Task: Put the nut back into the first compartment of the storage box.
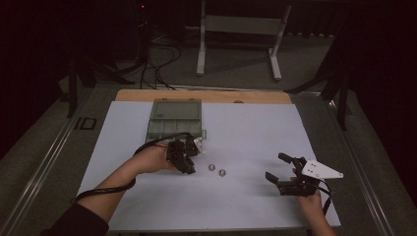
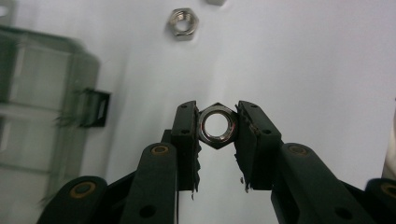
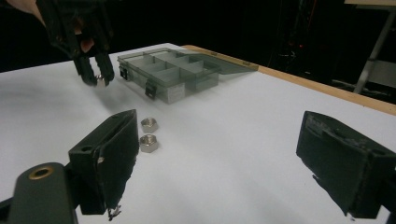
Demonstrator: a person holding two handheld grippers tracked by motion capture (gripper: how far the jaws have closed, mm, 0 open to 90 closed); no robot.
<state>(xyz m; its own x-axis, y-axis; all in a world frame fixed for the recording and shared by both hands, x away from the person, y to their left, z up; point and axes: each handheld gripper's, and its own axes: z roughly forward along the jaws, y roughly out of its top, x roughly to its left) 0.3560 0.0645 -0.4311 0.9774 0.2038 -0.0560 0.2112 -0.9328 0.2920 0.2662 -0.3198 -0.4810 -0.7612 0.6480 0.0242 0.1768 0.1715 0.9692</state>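
My left gripper (image 2: 216,128) is shut on a silver hex nut (image 2: 216,126), pinched by its flats between the two black jaws just above the white table. In the high view that gripper (image 1: 188,168) hangs just in front of an open grey compartment box (image 1: 174,120). Two more loose nuts (image 1: 211,167) (image 1: 222,172) lie on the table to its right. My right gripper (image 1: 277,168) is open, with nothing between its jaws, near the front right of the table. From the right gripper view (image 3: 217,123) I see the two loose nuts (image 3: 149,124) and the left gripper (image 3: 98,79) beyond them.
The box (image 3: 173,70) has several dividers and its lid lies flat behind it. One loose nut (image 2: 183,22) lies ahead of the left jaws, with the box (image 2: 37,93) to their left. The white mat (image 1: 246,132) ends at a wooden edge (image 1: 206,95) at the back.
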